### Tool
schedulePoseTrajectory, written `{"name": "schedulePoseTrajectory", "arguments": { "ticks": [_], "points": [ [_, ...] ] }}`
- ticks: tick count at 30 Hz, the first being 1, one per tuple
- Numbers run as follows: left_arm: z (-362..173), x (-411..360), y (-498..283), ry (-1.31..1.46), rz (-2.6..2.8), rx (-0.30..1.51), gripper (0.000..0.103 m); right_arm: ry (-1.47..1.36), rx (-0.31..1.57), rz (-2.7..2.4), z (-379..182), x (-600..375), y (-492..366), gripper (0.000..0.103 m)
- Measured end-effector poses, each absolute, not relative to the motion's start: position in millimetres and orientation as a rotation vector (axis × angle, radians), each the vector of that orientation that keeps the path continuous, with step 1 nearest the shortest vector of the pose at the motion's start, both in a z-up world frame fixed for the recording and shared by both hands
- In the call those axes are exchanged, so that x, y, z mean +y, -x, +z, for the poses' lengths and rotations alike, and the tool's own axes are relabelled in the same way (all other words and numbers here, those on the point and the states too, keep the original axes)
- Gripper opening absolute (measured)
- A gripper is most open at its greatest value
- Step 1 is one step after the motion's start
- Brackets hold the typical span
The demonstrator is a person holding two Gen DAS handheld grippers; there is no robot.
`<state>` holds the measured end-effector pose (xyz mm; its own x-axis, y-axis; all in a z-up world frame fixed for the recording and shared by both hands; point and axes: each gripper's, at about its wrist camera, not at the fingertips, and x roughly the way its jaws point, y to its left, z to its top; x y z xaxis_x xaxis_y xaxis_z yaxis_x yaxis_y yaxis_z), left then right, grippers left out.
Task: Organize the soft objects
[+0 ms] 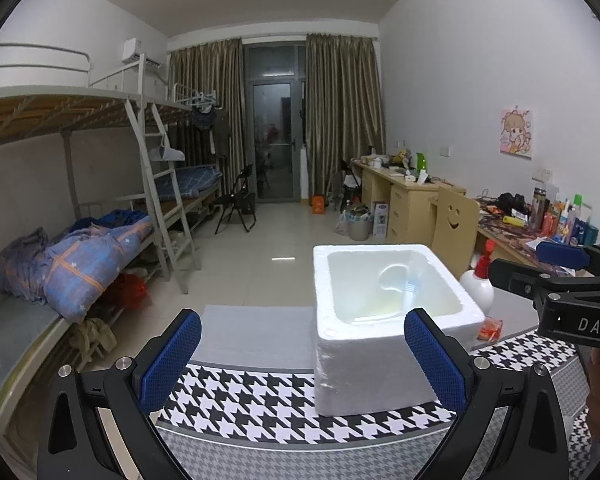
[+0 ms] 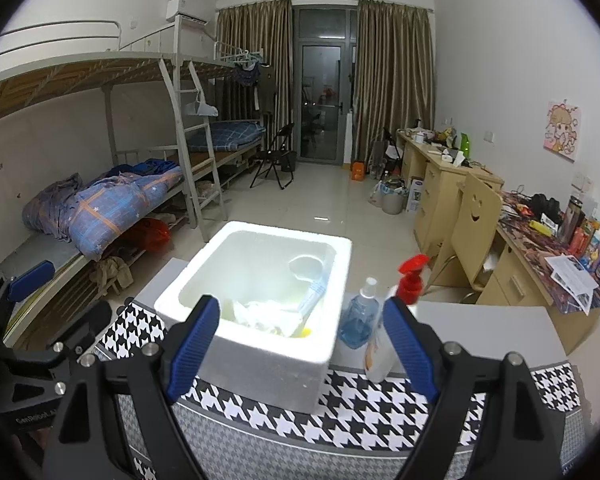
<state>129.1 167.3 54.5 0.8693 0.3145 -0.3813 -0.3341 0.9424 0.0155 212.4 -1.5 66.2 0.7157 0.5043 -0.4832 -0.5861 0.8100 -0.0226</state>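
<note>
Item: white crumpled cloth (image 2: 260, 314), lying in the near part of the foam box (image 2: 324, 344), at 12 o'clock from our right gripper (image 2: 302, 342). A toothbrush (image 2: 314, 294) leans inside the box at 1 o'clock of the cloth. The box stands on a houndstooth mat (image 2: 364, 404). At its 3 o'clock: blue bottle (image 2: 356, 322), red-capped spray bottle (image 2: 384, 340). Right gripper: jaws wide apart, empty. Left gripper (image 1: 302, 360): likewise spread, holding nothing.
</note>
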Motion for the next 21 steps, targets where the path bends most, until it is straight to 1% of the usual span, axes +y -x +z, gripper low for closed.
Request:
{"name": "schedulePoseTrajectory", "arguments": {
  "ticks": [21],
  "points": [
    [61.5,130.1,-90.9,0.03,0.271,0.359,0.102,0.161,0.423,0.572,73.9,-50.7,-166.4,0.087]
  ]
}}
